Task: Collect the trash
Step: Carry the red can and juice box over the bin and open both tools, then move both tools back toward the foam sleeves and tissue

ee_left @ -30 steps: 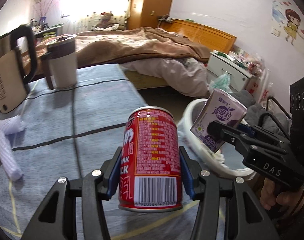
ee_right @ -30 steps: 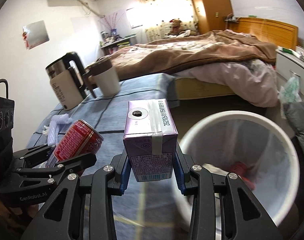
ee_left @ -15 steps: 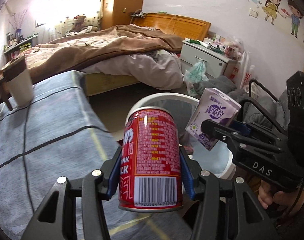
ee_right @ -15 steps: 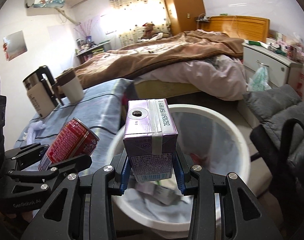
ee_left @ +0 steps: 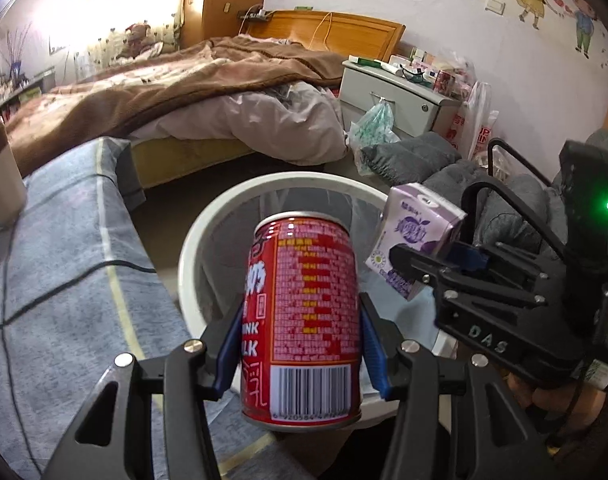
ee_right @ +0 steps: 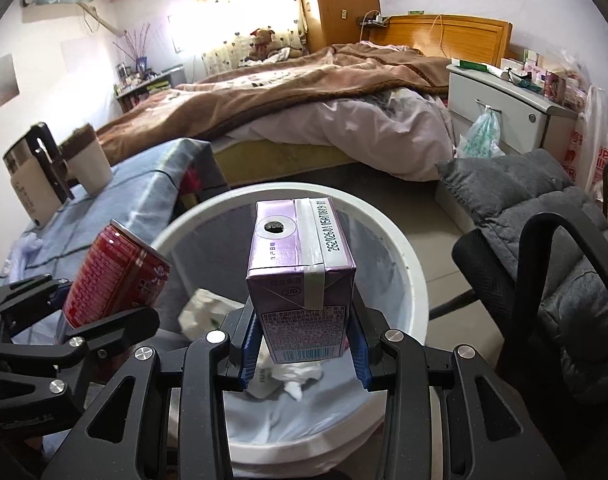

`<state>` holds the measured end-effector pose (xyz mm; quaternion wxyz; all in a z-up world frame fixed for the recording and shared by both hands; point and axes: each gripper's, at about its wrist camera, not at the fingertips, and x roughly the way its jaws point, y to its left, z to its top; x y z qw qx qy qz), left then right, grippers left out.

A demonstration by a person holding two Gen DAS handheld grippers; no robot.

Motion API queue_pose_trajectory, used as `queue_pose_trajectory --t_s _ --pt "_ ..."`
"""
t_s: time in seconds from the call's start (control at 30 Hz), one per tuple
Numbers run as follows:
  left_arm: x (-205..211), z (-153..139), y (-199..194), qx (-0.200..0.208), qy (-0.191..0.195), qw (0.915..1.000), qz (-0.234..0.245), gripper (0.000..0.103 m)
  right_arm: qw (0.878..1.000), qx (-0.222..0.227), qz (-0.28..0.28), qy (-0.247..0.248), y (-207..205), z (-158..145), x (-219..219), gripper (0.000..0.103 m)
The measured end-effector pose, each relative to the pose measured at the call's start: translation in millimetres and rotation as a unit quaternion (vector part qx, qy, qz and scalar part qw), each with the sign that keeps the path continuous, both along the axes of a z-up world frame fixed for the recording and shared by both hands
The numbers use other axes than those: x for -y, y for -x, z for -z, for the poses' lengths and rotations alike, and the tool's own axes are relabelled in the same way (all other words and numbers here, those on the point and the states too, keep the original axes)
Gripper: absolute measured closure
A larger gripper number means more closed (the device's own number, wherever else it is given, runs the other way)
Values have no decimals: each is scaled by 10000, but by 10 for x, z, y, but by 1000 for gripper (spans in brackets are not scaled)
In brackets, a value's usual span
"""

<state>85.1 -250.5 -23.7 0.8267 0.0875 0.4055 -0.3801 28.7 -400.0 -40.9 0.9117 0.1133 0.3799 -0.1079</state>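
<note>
Left gripper (ee_left: 301, 354): sitting at the lower centre of the left wrist view, its blue pads pressing both sides of a red can (ee_left: 301, 320), which is standing upright between them.
Right gripper (ee_right: 304, 354): sitting at the lower centre of the right wrist view, its jaws pinching a purple drink carton (ee_right: 299, 280) by its lower sides, the punched straw hole facing up.
Trash bin (ee_right: 414, 280): a round white bin with a pale liner, filling the middle of both views; both held things are hanging over its mouth, the can near its left rim.
Inside the bin: crumpled white paper (ee_right: 207, 310) is lying on the liner.
Table (ee_left: 59, 280): a blue-grey cloth is covering it at the left of the frame, just beside the bin.
Kettle (ee_right: 31, 176) and cup (ee_right: 89, 162): standing side by side at the left of the right wrist view.
</note>
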Motion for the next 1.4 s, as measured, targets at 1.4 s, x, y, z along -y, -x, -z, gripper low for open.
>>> queue_pose_trajectory --t_s 1.4 --pt "-1034 -319 6 377 360 9931 -1050 38 9995 228 -232 25 41 -228 -580 46"
